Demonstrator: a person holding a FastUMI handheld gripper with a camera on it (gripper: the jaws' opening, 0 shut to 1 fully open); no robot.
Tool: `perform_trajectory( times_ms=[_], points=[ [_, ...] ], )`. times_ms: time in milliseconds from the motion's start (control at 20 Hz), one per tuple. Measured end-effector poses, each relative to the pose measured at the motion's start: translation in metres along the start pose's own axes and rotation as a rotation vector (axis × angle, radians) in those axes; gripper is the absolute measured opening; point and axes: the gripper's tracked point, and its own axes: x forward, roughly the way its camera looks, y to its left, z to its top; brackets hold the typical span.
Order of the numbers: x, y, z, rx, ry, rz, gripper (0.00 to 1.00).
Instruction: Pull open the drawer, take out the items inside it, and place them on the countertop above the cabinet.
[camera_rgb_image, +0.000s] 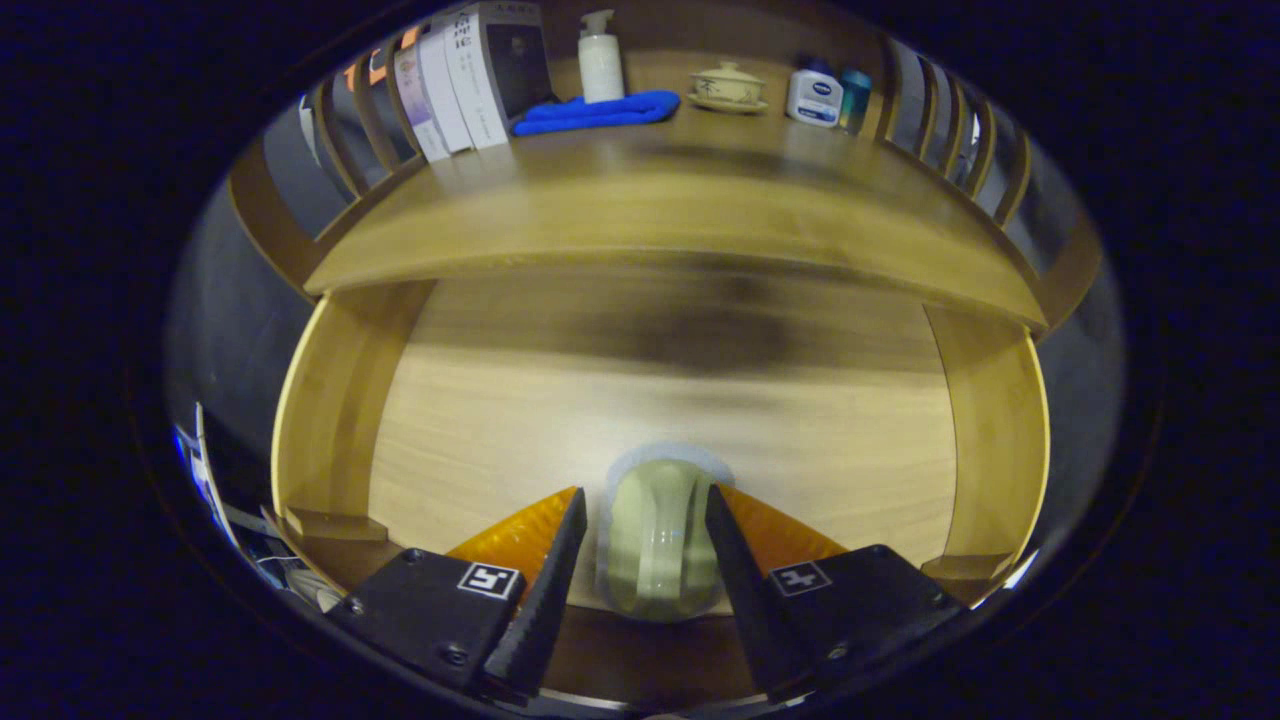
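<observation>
The drawer (335, 400) stands pulled open below me, its pale wooden floor bare and blurred. A pale green ceramic cup (660, 550) sits between my fingers, over the drawer's near end. My gripper (645, 498) is shut on it, one finger pressing each side. The cabinet's countertop (650, 225) runs across beyond the drawer, above its far end. Whether the cup rests on the drawer floor or hangs above it, I cannot tell.
Along the back of the countertop stand several boxes (470, 85), a white pump bottle (600, 60), a folded blue cloth (600, 110), a lidded tea bowl on a saucer (728, 88), and two small bottles (815, 95). Slatted wooden rails (950, 120) fence the countertop's sides.
</observation>
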Motion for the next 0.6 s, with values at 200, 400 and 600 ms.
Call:
perform_trajectory(
  times_ms=[200,400,600],
  points=[
    [-0.002,-0.008,-0.003,-0.016,0.037,-0.077,0.5],
    [-0.002,-0.004,-0.009,-0.058,0.053,-0.052,0.21],
    [-0.02,0.002,-0.003,-0.019,0.035,0.022,0.18]
  ],
)
